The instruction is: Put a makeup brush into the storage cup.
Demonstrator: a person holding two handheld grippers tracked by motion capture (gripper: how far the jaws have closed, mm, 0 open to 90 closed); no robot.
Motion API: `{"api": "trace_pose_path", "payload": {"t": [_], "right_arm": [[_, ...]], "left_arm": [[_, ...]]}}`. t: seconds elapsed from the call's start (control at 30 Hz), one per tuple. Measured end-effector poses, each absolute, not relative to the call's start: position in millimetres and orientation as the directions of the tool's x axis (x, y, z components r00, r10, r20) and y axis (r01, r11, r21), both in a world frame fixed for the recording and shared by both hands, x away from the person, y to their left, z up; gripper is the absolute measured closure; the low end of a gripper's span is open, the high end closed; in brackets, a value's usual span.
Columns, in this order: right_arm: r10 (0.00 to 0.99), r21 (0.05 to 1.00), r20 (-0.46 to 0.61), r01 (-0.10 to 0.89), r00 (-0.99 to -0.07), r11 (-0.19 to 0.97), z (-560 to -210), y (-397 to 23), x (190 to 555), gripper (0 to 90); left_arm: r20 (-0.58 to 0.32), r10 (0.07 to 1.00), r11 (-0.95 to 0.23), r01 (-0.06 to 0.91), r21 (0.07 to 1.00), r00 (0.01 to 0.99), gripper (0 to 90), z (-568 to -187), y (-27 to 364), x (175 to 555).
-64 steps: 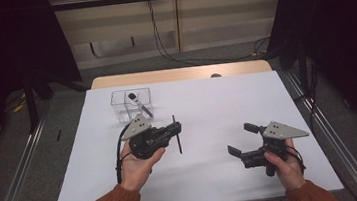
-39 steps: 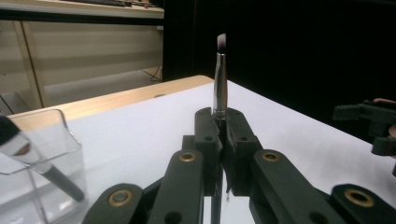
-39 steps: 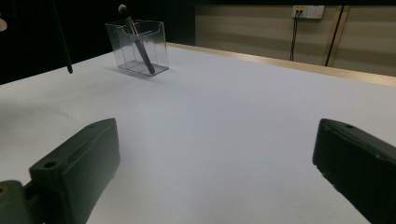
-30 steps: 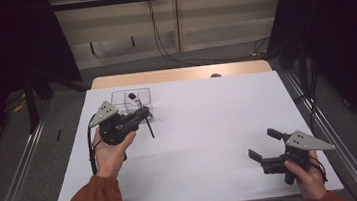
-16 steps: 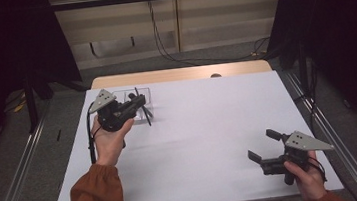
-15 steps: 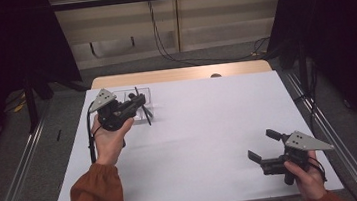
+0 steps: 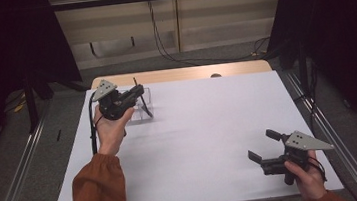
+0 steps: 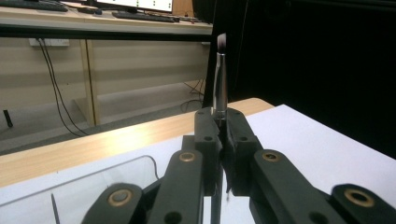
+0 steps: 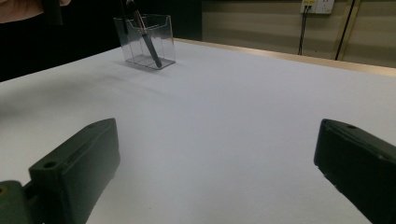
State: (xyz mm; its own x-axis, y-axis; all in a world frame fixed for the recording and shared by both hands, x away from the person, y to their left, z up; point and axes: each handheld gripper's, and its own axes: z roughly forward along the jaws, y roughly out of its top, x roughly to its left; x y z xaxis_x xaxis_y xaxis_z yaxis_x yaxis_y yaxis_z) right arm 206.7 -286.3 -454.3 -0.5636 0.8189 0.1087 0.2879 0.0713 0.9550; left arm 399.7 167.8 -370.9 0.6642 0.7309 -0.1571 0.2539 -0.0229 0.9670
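My left gripper (image 7: 137,92) is shut on a thin dark makeup brush (image 7: 142,103) and hangs over the clear plastic box (image 7: 147,95) at the table's back left. In the left gripper view the brush (image 8: 221,74) stands upright between the closed jaws of the left gripper (image 8: 222,122), bristles up, with the box's rim (image 8: 122,164) just below. My right gripper (image 7: 261,145) rests near the front right edge, open and holding nothing. The right gripper view shows the box (image 9: 164,35) far off with a dark brush (image 9: 148,43) slanting inside it, beyond the wide-apart jaws of the right gripper (image 9: 215,158).
A white sheet (image 7: 204,128) covers the table, with a wooden strip (image 7: 188,73) at its far edge. Metal rails (image 7: 18,172) run along both sides on the floor. Cables (image 7: 160,37) hang down the back wall.
My left hand has carried the brush from the table's left centre back toward the clear box. The right gripper has drawn back to the front right and then stayed still.
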Motion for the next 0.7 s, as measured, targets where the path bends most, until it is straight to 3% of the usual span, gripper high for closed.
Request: {"api": "trace_pose_path", "payload": {"t": [0.7], "right_arm": [[0.814, 0.955, 0.112, 0.288, -0.57, 0.07, -454, -287, 207, 0.0]], "left_arm": [[-0.108, 0.788, -0.023, 0.204, 0.979, 0.606, 85.4, -360, 163, 424]]}}
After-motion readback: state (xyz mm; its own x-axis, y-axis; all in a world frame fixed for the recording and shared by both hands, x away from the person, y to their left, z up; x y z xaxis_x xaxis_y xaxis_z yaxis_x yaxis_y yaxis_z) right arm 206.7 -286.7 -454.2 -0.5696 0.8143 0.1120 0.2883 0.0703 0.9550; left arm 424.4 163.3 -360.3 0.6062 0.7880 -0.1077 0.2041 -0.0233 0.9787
